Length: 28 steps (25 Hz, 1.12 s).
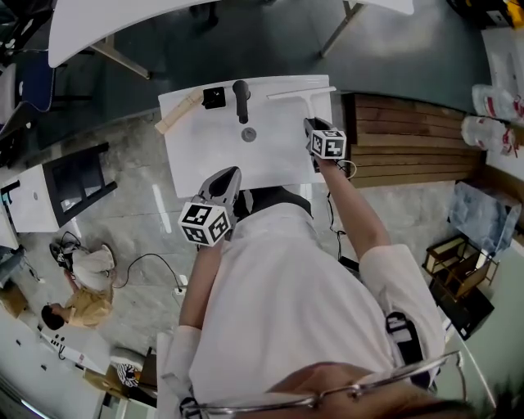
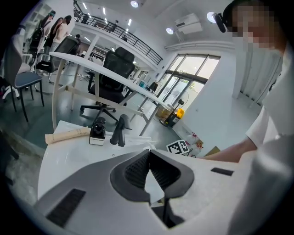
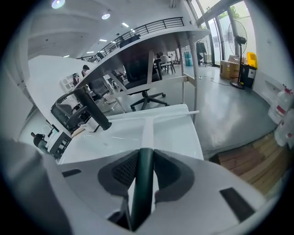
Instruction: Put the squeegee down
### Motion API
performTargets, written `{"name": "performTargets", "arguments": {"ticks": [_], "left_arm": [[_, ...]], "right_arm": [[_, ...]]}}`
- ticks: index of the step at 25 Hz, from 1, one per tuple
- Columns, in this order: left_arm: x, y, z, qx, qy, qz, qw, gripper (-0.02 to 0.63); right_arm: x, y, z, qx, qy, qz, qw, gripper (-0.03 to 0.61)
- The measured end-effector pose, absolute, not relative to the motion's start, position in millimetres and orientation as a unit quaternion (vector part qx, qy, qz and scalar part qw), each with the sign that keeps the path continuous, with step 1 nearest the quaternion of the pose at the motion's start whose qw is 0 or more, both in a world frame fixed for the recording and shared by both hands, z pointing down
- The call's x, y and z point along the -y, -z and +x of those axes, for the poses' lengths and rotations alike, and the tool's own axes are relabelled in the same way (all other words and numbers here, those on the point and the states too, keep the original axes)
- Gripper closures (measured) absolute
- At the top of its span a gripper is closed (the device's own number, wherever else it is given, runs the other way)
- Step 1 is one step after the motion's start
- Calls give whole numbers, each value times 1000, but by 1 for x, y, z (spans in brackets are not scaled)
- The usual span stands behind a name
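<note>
The squeegee [image 1: 304,96] has a dark green handle [image 3: 143,181], a white neck and a long white blade [image 3: 151,115]. Its blade reaches to the far right edge of the white sink top [image 1: 196,155]; whether it rests on the top I cannot tell. My right gripper [image 1: 313,128] is shut on the handle, which runs between the pads [image 3: 120,170] in the right gripper view. My left gripper [image 1: 228,175] hangs at the sink top's near edge, shut, its pads [image 2: 138,170] meeting at the tips with nothing between them.
A black faucet [image 1: 241,98], a drain [image 1: 248,134], a small black and white block [image 1: 214,96] and a tan roll [image 1: 178,113] sit on the sink top. A wooden slatted platform [image 1: 409,139] lies to the right. A white desk [image 1: 123,24] stands beyond.
</note>
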<state>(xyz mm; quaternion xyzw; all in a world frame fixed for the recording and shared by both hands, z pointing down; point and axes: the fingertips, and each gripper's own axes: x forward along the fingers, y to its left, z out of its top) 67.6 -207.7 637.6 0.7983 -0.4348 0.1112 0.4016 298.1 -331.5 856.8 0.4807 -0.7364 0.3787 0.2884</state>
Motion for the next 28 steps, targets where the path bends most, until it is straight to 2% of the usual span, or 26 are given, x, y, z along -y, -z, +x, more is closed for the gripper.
{"name": "performTargets", "arguments": {"ticks": [15,20,28], "left_arm": [[213,-649,55,456,-114,782,410,609],[212,-649,51,457,-115,781,409,609],[212,-645,50,459,-109,787,398,609]], "right_arm": [[332,-878,299,722,-360,478,347,470],[332,-880,293,726,-354,467,361,372],[331,-868,292,733,-341,470,355,362]]}}
